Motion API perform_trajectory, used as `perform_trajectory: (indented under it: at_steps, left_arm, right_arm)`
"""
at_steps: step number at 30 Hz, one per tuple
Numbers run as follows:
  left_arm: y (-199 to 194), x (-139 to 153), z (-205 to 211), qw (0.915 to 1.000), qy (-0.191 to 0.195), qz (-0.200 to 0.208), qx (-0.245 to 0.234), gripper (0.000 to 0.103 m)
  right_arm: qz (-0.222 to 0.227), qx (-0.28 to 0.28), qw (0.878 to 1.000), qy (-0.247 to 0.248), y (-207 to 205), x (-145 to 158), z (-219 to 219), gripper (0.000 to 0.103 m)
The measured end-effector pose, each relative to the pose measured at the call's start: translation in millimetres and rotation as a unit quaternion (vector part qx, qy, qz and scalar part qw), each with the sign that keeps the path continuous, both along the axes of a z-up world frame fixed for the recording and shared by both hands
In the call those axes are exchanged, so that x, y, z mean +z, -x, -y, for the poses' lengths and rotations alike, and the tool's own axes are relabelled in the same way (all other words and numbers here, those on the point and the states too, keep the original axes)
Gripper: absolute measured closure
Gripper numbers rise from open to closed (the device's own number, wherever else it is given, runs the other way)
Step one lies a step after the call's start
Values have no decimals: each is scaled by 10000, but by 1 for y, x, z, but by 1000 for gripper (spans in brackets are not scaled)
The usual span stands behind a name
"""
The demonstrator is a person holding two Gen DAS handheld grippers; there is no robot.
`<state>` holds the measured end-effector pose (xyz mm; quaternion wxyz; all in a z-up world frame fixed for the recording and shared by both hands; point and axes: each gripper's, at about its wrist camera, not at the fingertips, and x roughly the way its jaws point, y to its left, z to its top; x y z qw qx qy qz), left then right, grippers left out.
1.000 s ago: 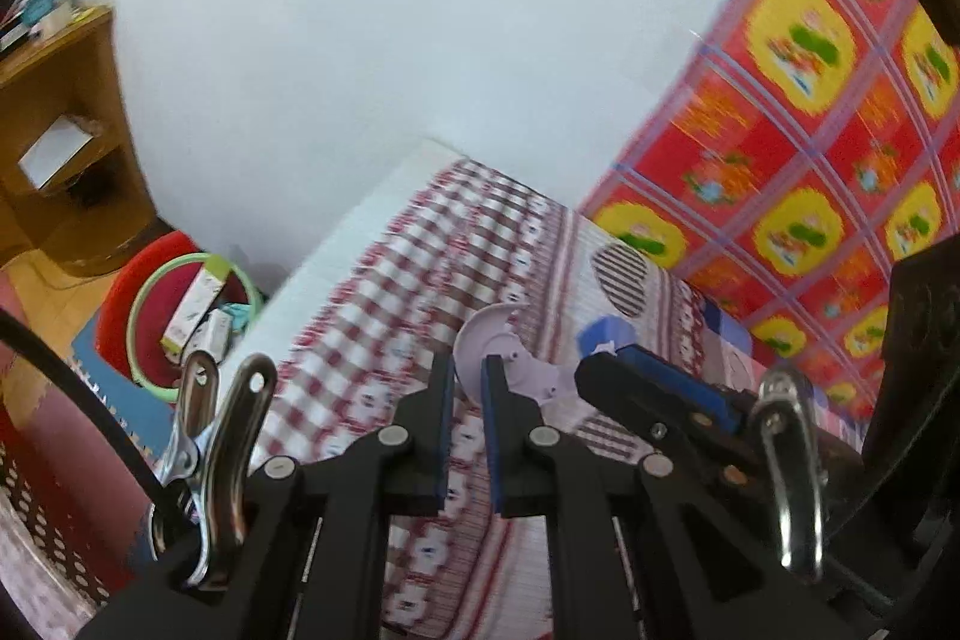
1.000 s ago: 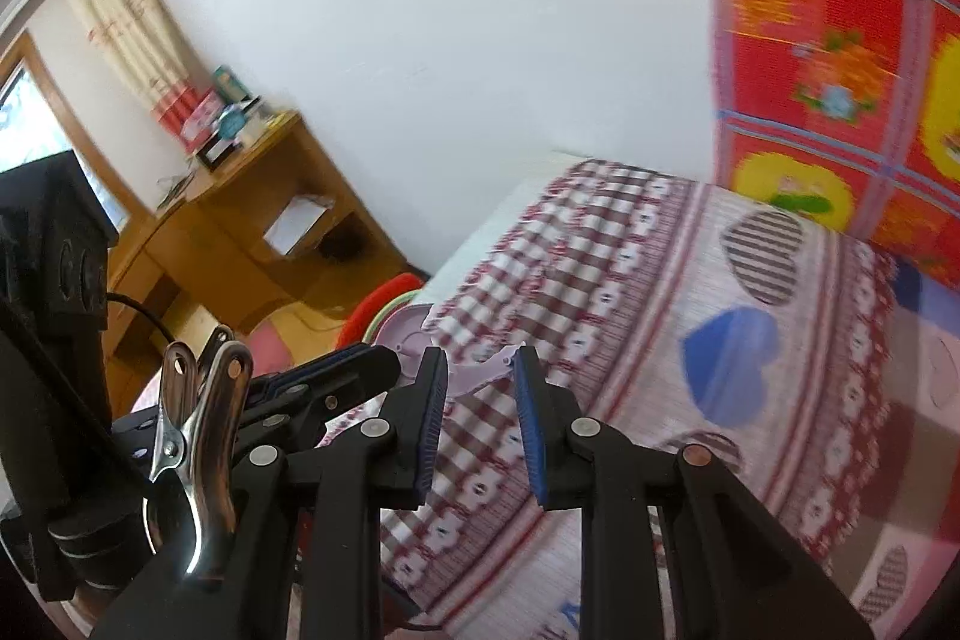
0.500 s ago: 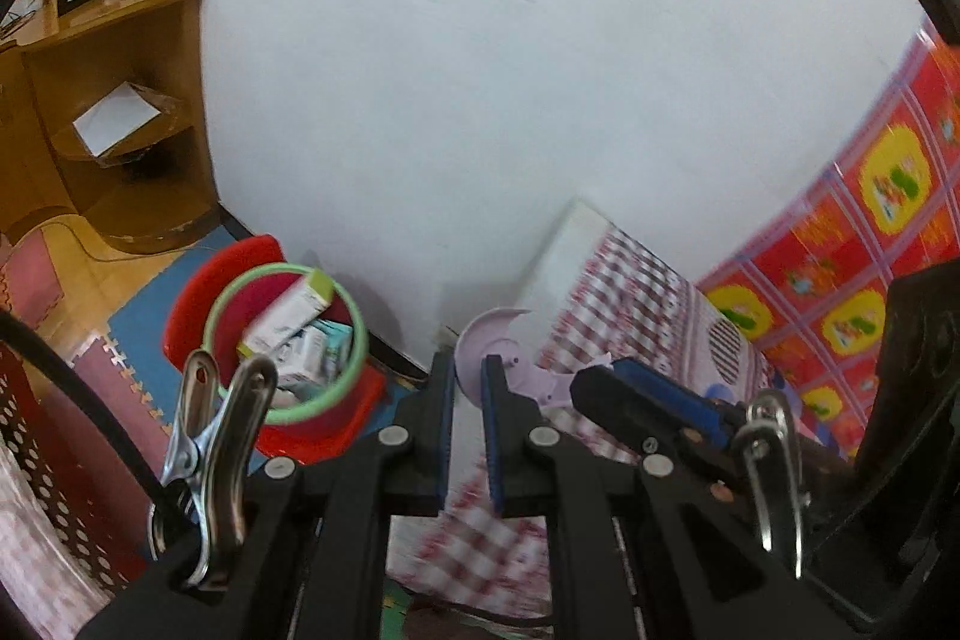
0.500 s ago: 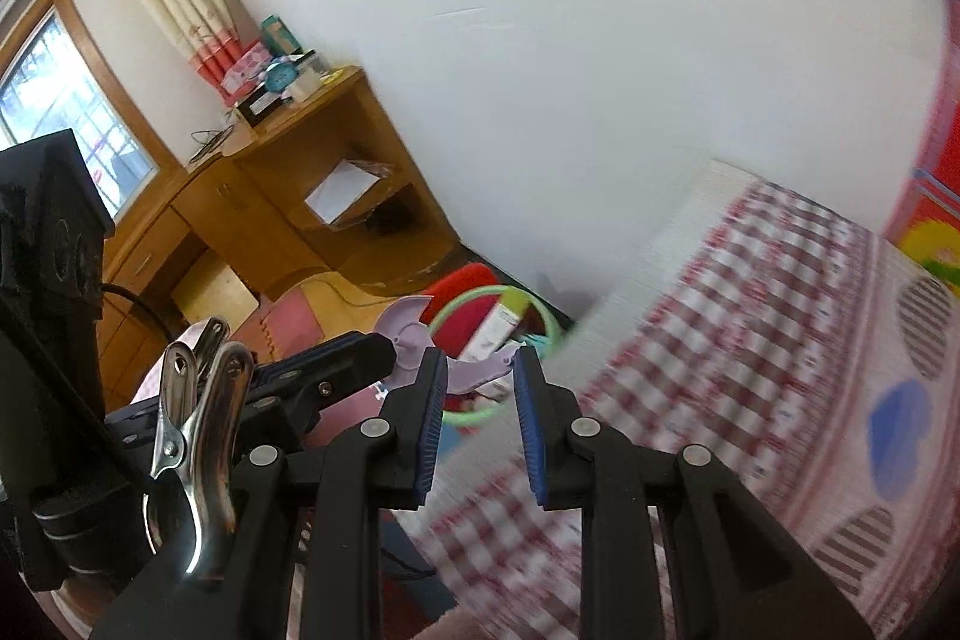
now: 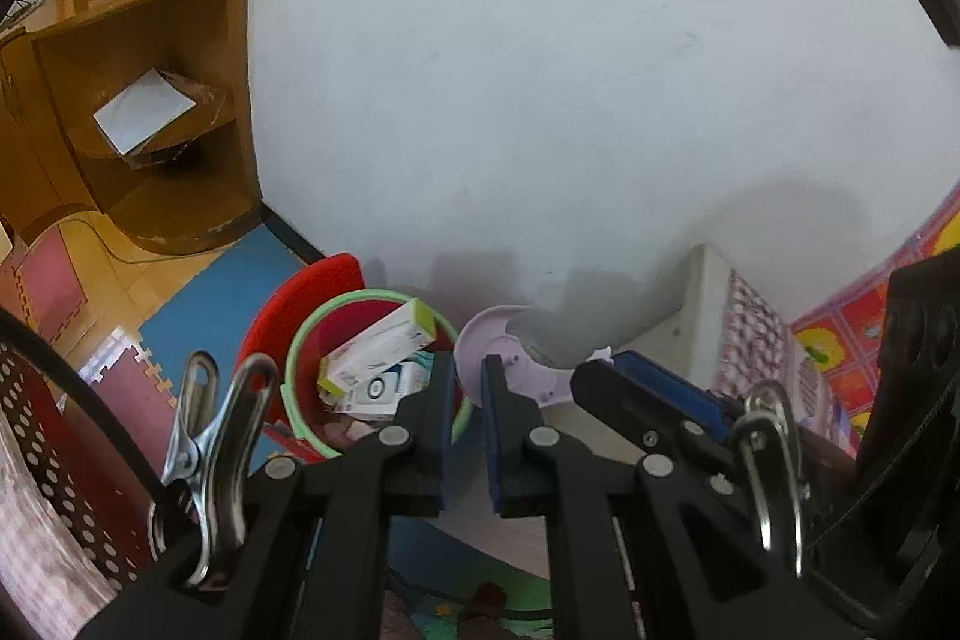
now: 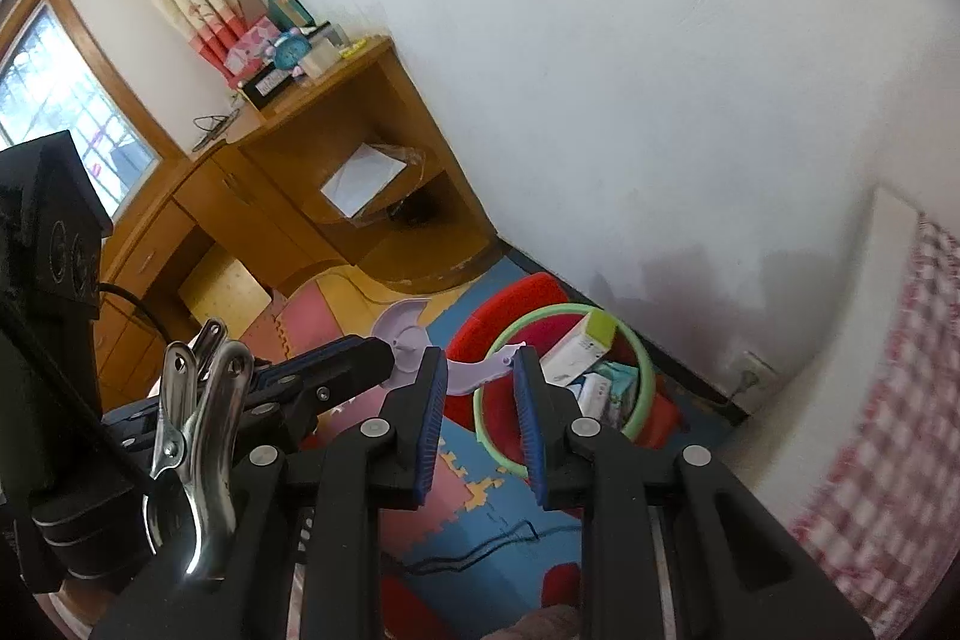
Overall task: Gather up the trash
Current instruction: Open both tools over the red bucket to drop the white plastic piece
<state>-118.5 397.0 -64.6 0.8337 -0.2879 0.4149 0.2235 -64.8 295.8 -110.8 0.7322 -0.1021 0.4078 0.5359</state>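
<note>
A lilac plastic piece, a round disc (image 5: 501,340) on a curved arm (image 6: 477,373), hangs between my two grippers. My left gripper (image 5: 468,370) is shut on the disc's thin edge. My right gripper (image 6: 480,370) is shut on the arm. Each gripper shows in the other's view, the right one (image 5: 630,376) and the left one (image 6: 354,358). Just beyond the piece stands a red trash bin with a green rim (image 5: 360,297) (image 6: 647,376). It holds a white box with a lime end (image 5: 384,346) (image 6: 579,346) and other cartons.
The bin stands against the white wall, its red lid (image 5: 312,292) behind it. A wooden desk with shelves (image 6: 360,148) is further left. Coloured foam tiles (image 6: 474,496) and a black cable (image 6: 480,550) cover the floor. The checked bed (image 6: 888,400) is at the right.
Both grippers swung together from over the checked bed to the floor corner, carrying the lilac piece. The bin has come from the far left edge to just beyond the fingertips.
</note>
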Motion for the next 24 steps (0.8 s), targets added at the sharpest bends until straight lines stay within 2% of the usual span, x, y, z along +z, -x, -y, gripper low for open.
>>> perform_trajectory:
  at_steps: [12, 24]
  left_arm:
    - [-22, -61, -52, 9987, 369, -248, -258, 96]
    - [-33, -83, -49, 9972, 280, -550, -411, 92]
  right_arm:
    - [-218, -214, 9984, 471, -22, -52, -56, 78]
    - [-359, -366, 9960, 734, -37, -73, -60, 78]
